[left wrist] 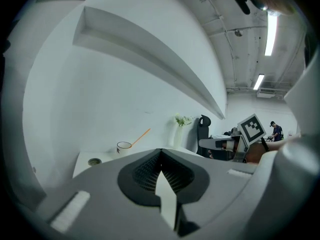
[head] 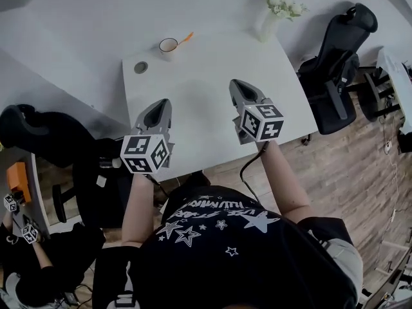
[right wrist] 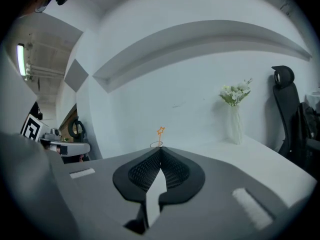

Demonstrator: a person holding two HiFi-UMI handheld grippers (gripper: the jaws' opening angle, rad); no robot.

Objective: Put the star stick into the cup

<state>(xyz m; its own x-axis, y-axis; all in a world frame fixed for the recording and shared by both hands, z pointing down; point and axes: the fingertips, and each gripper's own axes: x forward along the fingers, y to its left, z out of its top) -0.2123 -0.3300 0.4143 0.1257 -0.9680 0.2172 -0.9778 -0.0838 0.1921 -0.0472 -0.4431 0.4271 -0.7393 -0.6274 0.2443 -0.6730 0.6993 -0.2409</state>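
A white cup stands at the far edge of the white table, and the orange star stick leans out of it to the right. The cup and stick also show in the left gripper view; the right gripper view shows the cup rim with the orange star above it. My left gripper hovers over the near left of the table, shut and empty. My right gripper hangs over the near right, shut and empty. Both are well short of the cup.
A small round grey disc lies at the table's far left. A white vase with flowers stands at the far right corner. Black office chairs stand to the right and left. Another person with marker cubes sits at lower left.
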